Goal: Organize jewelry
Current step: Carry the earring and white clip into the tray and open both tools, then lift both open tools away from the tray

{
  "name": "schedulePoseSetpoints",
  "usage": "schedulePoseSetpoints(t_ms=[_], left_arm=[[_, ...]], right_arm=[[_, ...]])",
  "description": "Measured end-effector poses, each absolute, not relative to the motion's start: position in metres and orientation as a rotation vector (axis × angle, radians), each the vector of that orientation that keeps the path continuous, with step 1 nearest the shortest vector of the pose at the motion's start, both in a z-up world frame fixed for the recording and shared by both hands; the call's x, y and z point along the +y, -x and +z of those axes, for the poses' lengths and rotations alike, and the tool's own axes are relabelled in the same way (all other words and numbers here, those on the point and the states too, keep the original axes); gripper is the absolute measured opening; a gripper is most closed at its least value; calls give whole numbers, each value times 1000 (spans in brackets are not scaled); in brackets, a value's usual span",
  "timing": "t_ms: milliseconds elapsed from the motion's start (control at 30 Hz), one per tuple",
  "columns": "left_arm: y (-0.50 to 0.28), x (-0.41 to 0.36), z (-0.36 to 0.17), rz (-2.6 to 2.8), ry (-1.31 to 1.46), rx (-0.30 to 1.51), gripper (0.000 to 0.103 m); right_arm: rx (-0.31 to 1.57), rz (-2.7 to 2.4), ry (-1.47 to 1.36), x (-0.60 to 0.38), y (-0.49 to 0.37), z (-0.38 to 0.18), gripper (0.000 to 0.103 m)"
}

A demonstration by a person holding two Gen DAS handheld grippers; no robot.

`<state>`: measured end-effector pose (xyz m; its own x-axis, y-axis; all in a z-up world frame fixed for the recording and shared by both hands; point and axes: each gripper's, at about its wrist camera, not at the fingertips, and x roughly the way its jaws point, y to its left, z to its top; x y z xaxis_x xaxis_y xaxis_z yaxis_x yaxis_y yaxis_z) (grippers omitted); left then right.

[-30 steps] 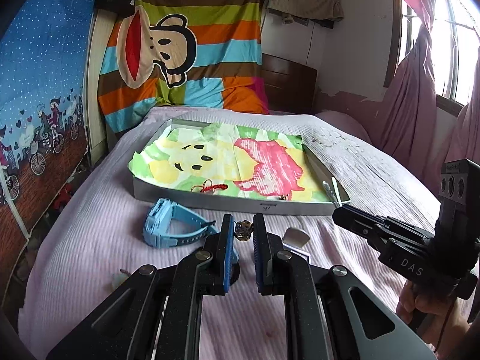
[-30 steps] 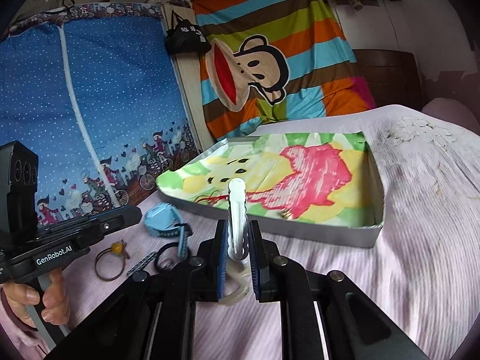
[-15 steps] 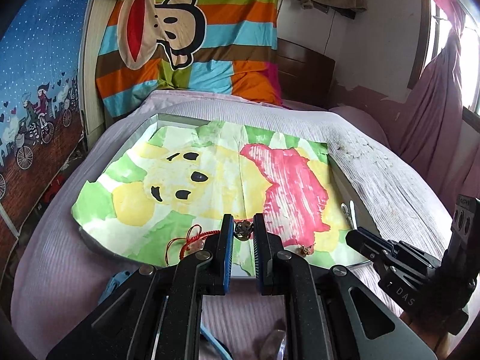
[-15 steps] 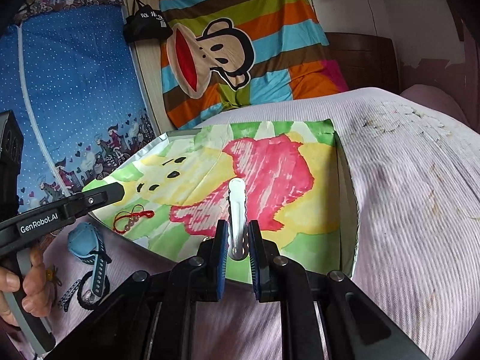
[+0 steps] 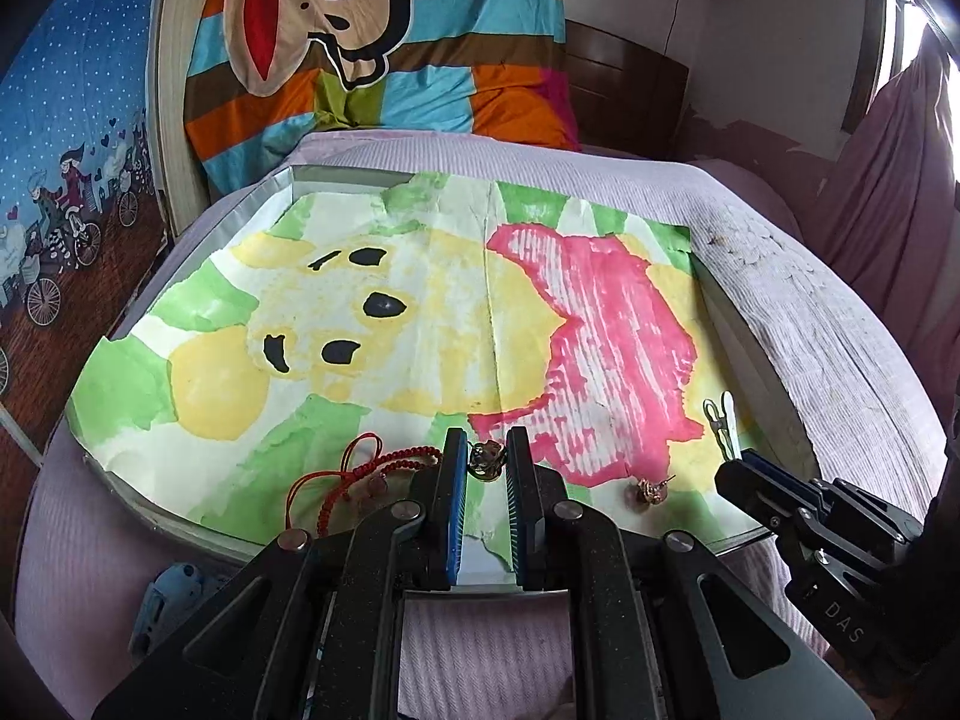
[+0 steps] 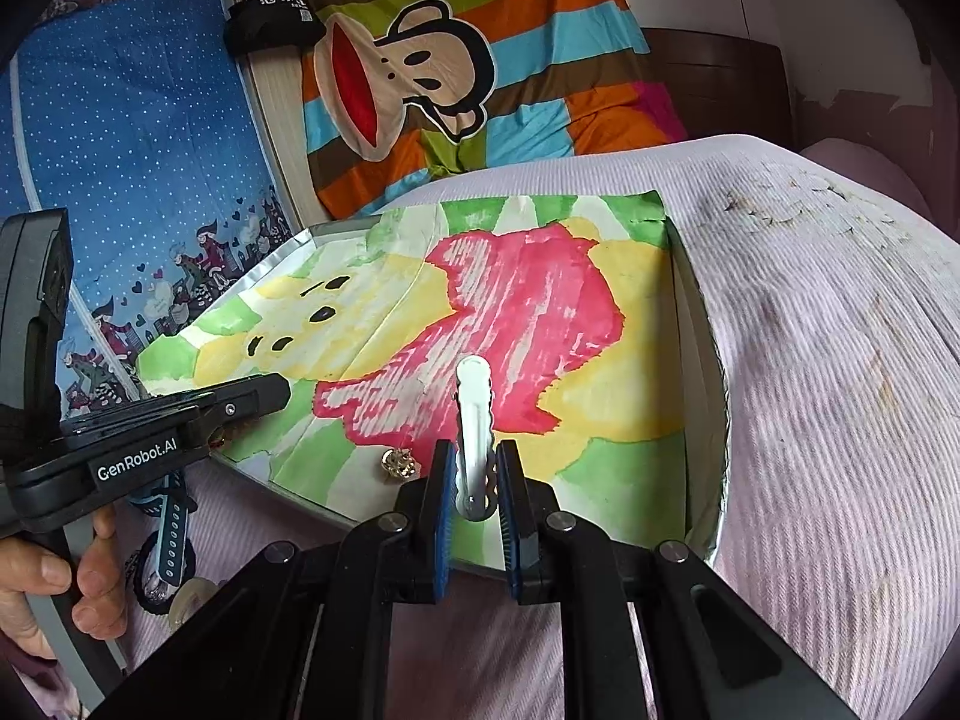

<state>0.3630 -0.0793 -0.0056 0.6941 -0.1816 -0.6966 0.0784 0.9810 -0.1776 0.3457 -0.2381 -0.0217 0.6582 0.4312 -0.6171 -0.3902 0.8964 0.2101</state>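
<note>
My left gripper (image 5: pixel 486 461) is shut on a small brown and gold ornament (image 5: pixel 485 459) and holds it over the near edge of a shallow silver tray (image 5: pixel 264 192) lined with a painted paper. A red bead bracelet (image 5: pixel 360 471) and a gold earring (image 5: pixel 649 489) lie in the tray near its front. My right gripper (image 6: pixel 475 468) is shut on a white hair clip (image 6: pixel 474 420) and holds it over the tray's near right part; the clip also shows in the left wrist view (image 5: pixel 723 420). The gold earring (image 6: pixel 397 462) lies just left of it.
The tray sits on a lilac bedspread (image 6: pixel 840 360). A blue watch (image 6: pixel 165 540), a dark ring and a pale clip lie on the bed left of the tray. A striped monkey blanket (image 5: pixel 372 48) and headboard stand behind. A curtain (image 5: pixel 888 180) hangs at right.
Both grippers have moved forward from the bed's front to over the tray, each still holding its item. The watch has dropped below and behind the left gripper.
</note>
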Motion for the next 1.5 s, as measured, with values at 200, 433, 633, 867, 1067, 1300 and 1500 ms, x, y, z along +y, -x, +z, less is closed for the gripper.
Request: schedulePoseSetpoints(t_ms=[200,433,633,867,1067,1300,1500], left_arm=[[-364,-82,-9,-150,123,810,10],[-364,-87,-10,-159,121,823,10],[-364,-86,-10,-164,129,833,11],[-350,-74,3,-162,185,760,28],[-325,-59,30,-144,211,660,42],[-285,-48,53,-112,209,564,74],[-245,-41,65,-71,172,472,96]], right_arm=[[728,462,-53,-238,-346,-22,13],[739,465,-49,-237,-347,-22,13],[730,466,-50,-238,-346,-21,13],[661,427,-62,-244,-333,-11,28],[569,407,-60,-243,-314,8,49],[458,386,-81,-247,-286,26,81],[374,384,-110,-255,-260,37,103]])
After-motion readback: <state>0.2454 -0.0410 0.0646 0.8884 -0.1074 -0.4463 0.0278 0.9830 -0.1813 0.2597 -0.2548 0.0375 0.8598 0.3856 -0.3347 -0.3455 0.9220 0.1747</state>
